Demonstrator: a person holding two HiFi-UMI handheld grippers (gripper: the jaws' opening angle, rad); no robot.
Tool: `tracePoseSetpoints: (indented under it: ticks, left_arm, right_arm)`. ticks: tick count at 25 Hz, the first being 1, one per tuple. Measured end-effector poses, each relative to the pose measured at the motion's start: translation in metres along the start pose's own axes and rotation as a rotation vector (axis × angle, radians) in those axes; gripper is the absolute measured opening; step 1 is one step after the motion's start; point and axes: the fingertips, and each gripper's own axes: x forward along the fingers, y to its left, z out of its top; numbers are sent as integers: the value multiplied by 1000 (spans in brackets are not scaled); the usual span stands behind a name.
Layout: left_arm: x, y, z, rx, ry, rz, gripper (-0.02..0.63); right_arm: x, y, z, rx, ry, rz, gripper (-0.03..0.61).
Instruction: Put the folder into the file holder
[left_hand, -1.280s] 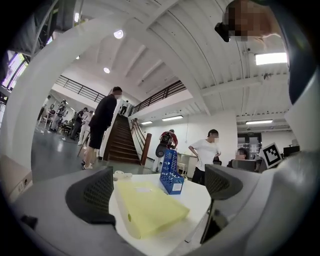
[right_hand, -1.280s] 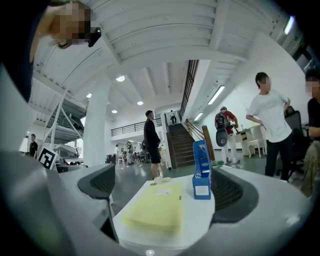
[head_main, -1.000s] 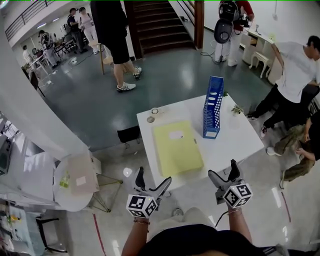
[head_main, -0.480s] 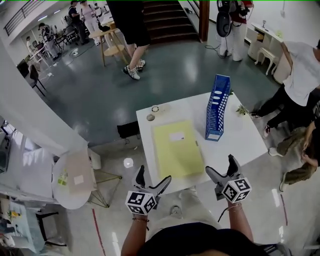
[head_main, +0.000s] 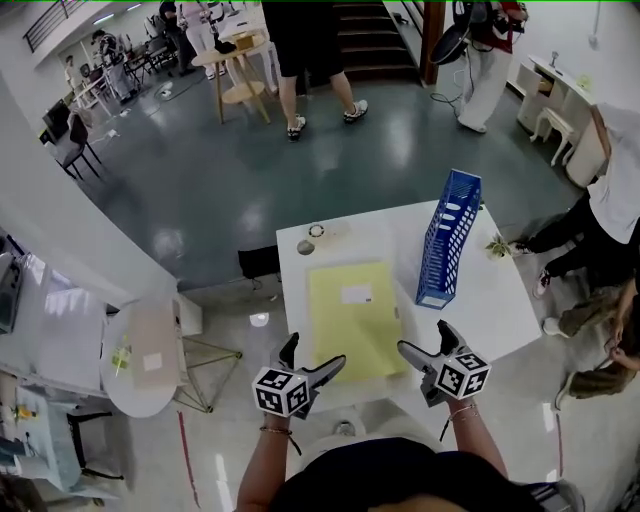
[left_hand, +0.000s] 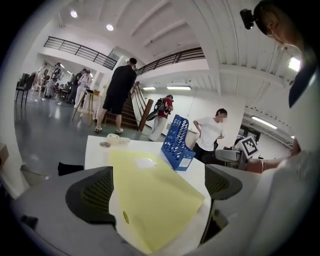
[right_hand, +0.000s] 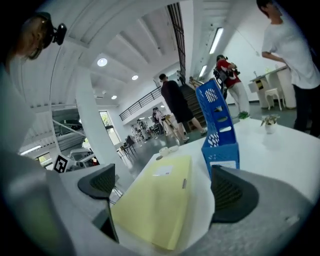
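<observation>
A pale yellow folder (head_main: 350, 318) lies flat on the white table (head_main: 495, 300), its near edge at the table's front edge. A blue perforated file holder (head_main: 446, 243) stands upright to the folder's right. My left gripper (head_main: 312, 362) hovers open at the folder's near left corner; in the left gripper view the folder (left_hand: 150, 187) lies between the jaws with the file holder (left_hand: 177, 142) beyond. My right gripper (head_main: 422, 346) is open at the folder's near right corner. The right gripper view shows the folder (right_hand: 157, 205) ahead and the file holder (right_hand: 218, 125) to its right.
A tape roll (head_main: 316, 231) and a small disc (head_main: 305, 247) sit at the table's far left corner. A small plant (head_main: 497, 245) stands at the right edge. A round side table (head_main: 148, 350) is on the left. People stand and crouch around.
Both grippers have moved forward toward the table, reaching the folder's near corners. The view has shifted so the table sits closer. A person in the background has walked on.
</observation>
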Motion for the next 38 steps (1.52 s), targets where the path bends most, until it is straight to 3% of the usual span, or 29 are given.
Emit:
tracePoseSetpoints:
  ticks: [5,14,25,32,38]
  left_arm:
    - [27,31,-9,-51,86,40,558]
    - [73,69,-22,-139,266,-7,558]
    - [111,93,-43,-191,445,-43,558]
    - [121,89,-61,-206,561,-114,558]
    - [120,86,-65,-143,600,-124,544]
  right_arm:
    - [38,-15,-18,67,132,48,581]
    - [94,-37,-49,107,339,55,581]
    - [119,-53,-64,150,458,45,581]
    - [128,-62,-82,223,505,7,581]
    - [138,-49,-79,224,509,44,581]
